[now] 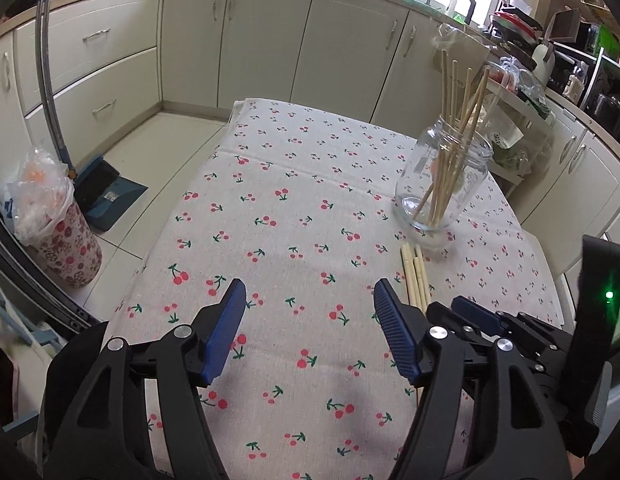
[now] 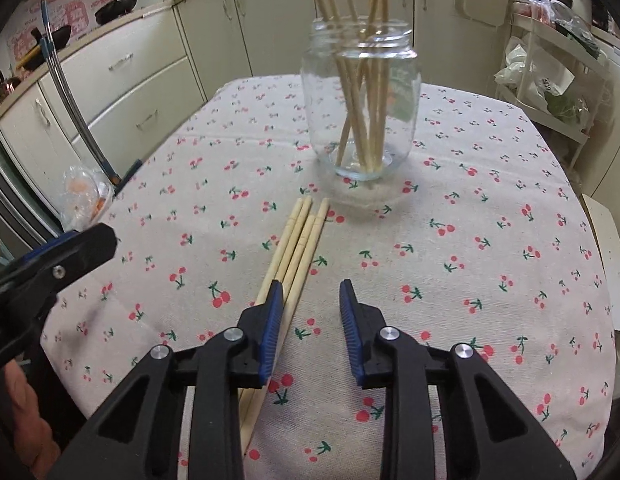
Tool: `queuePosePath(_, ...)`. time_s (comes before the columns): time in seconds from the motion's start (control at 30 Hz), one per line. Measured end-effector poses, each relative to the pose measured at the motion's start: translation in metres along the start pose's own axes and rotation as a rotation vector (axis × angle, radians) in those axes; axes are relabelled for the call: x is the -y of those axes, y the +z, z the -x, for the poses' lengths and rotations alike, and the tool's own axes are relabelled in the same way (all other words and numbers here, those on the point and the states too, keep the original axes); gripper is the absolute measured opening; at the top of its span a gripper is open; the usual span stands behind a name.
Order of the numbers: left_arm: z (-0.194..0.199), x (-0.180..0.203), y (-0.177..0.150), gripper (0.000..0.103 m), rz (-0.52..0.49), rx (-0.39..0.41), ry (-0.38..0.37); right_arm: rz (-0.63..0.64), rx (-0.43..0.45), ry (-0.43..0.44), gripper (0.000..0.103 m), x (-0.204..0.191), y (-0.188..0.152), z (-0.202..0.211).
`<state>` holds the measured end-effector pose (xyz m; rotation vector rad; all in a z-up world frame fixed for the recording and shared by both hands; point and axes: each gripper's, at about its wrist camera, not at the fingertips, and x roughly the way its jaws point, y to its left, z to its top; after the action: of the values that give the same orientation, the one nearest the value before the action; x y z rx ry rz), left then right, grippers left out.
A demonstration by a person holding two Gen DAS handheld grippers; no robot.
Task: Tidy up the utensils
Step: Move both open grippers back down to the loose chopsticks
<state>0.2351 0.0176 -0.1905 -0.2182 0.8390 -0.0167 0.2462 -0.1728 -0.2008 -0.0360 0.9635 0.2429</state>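
A clear glass jar [image 2: 362,100] stands on the cherry-print tablecloth [image 2: 450,264] and holds several bamboo chopsticks upright. Several more loose chopsticks [image 2: 300,240] lie side by side on the cloth in front of it. My right gripper [image 2: 310,292] hovers low over their near half, open; its left finger [image 2: 270,320] covers most of them and one stick shows in the gap, untouched by the pads. In the left wrist view the jar [image 1: 446,176] is at the far right and the loose chopsticks [image 1: 416,276] are beside it. My left gripper [image 1: 310,296] is open wide over bare cloth, holding nothing.
The right gripper [image 1: 474,312] sits close beside my left one. A floral bin with a plastic bag [image 1: 58,240] and a blue dustpan [image 1: 110,196] stand on the floor to the left. Cream cabinets [image 1: 266,40] ring the table, and a wire rack of bags [image 2: 550,80] is at the right.
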Motion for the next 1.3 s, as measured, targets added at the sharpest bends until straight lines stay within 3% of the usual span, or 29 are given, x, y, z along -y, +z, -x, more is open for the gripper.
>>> queuePosePath(0.4, 0.002, 0.002, -0.004, 0.066, -0.007, -0.019, 0.0, 0.012, -0.034, -0.05, 0.028, 0.016, -0.009, 0.005)
queuePosePath(0.7, 0.0, 0.004, -0.007, 0.067, -0.03, -0.038, 0.011, 0.031, -0.033, -0.056, 0.028, 0.007, 0.004, -0.006)
queuePosePath(0.8, -0.002, 0.004, -0.007, 0.068, -0.041, -0.051, 0.015, 0.049, -0.043, -0.063, 0.017, 0.012, 0.001, -0.002)
queuePosePath(0.9, -0.008, 0.007, -0.007, 0.068, -0.058, -0.072, 0.013, 0.051, -0.053, -0.068, 0.014, 0.024, -0.005, 0.004)
queuePosePath(1.3, -0.052, 0.049, 0.003, 0.068, -0.121, -0.154, -0.008, -0.027, -0.054, -0.021, 0.017, 0.048, -0.01, 0.012)
